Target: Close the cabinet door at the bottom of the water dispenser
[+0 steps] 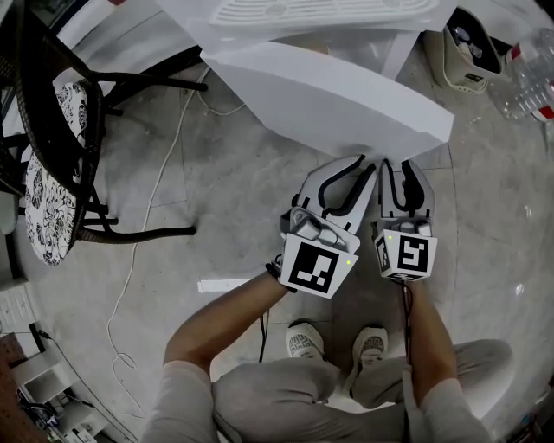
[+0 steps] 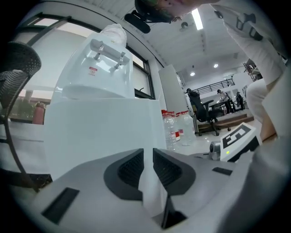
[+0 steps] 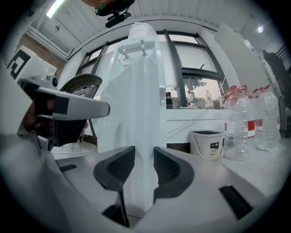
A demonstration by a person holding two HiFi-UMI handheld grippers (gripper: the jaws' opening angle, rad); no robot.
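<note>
The cabinet door (image 1: 346,104) is standing open from the water dispenser (image 1: 320,13), reaching out over the floor toward the person. The left gripper (image 1: 357,164) and right gripper (image 1: 407,166) are both pinching its free edge, jaws narrowed onto the thin panel. A bucket (image 1: 463,56) is sitting beside clear bottles (image 1: 528,82); what it holds is unclear.

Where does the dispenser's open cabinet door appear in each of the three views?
Head view: cabinet door is the white slab at upper centre.
Left gripper view: cabinet door at lower centre, its edge between the jaws.
Right gripper view: cabinet door at lower centre, edge between the jaws.
Shared landmark: clear water bottles, top right in head view, right of centre in both others.
</note>
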